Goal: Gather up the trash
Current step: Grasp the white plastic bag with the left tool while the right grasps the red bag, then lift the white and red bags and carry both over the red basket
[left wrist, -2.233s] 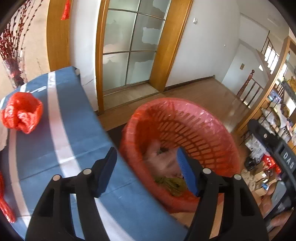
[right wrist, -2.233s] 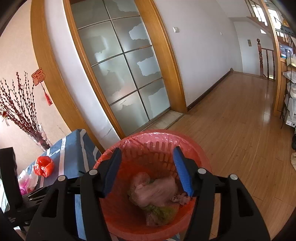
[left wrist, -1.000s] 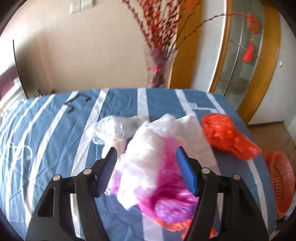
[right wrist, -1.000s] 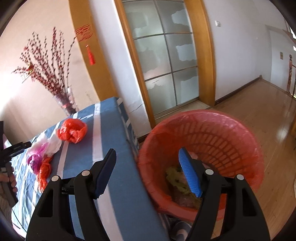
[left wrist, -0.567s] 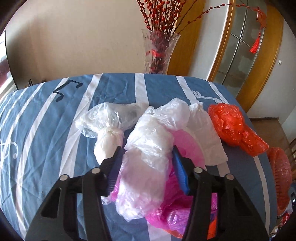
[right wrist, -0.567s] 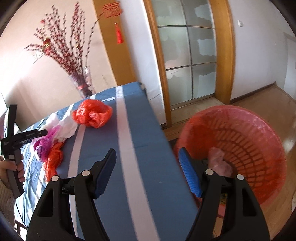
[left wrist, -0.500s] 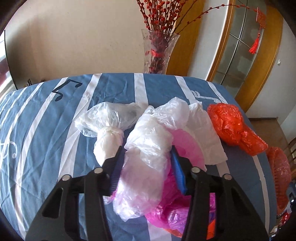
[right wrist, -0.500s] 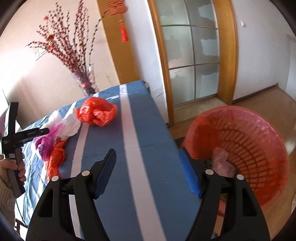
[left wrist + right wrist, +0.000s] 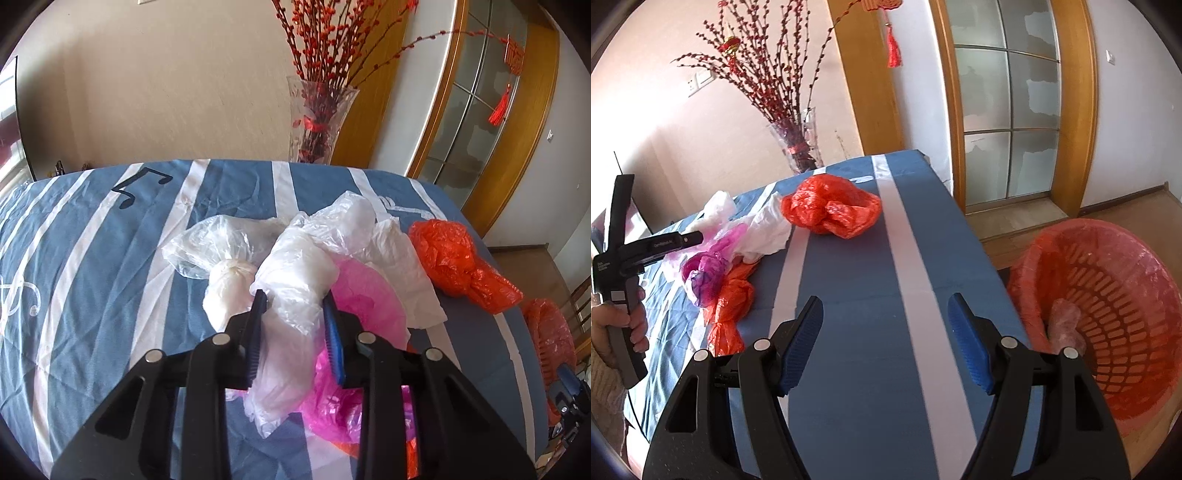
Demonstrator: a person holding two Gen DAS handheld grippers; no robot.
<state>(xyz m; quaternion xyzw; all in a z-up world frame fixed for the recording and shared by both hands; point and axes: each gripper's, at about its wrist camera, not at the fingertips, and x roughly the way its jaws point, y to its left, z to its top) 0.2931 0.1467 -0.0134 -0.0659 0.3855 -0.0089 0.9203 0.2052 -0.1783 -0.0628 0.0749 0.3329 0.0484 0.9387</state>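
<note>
While the left gripper (image 9: 294, 325) bears down on the heap of bags in the middle of the table, its blue pads are drawn in against the sides of a clear plastic bag (image 9: 295, 291), pinching its crumpled middle. That bag lies over a pink bag (image 9: 364, 306), with a knotted white bag (image 9: 229, 284) just to its left and a flat white sheet of plastic (image 9: 402, 273) to its right. Beyond those, near the table's far right edge, sits a crumpled orange bag (image 9: 454, 266). All of it rests on a blue cloth with white stripes (image 9: 92, 258), and a glass vase of red berry branches (image 9: 319, 122) stands behind the table against the wall. Off to the side, the right gripper (image 9: 886, 332) hangs above a bare stretch of the same cloth with its fingers spread wide and nothing between them. Just past the table's edge, down on the wooden floor, stands a red slatted basket (image 9: 1108, 295) lined with thin plastic, and a pale bundle (image 9: 1065, 325) lies inside it. From this side a second orange bag (image 9: 727, 310) shows at the near end of the heap.
</note>
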